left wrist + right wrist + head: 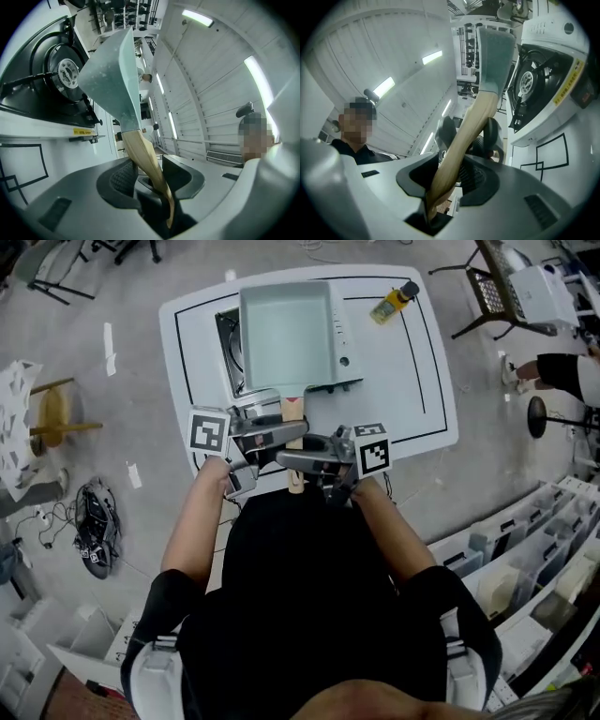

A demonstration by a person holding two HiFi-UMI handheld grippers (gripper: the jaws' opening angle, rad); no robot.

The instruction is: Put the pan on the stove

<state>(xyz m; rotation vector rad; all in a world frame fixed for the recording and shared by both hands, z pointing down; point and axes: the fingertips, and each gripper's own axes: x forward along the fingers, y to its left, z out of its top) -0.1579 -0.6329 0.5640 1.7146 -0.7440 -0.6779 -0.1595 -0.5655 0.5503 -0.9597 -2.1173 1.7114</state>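
Pan [286, 332] placement looks nearly done but not finished. It hangs over the stove in the upper middle of the head view, and both gripper views show the black burner bare and apart from its underside, so it probably has yet to be lowered and let go.

The white table [403, 381] fills the upper centre. On it sits the stove [229, 348], whose black top shows along the pan's left edge. The pan covers most of it: a square, pale grey-green vessel with straight walls, empty inside.

Its light wooden handle [293, 412] points down the frame toward the person. The left gripper [279, 433] is clamped on the handle nearer the pan. The right gripper [302, 463] is clamped on it just below, and the wood runs between the pads of each.

A small yellow bottle [394, 302] lies at the table's upper right, well apart.
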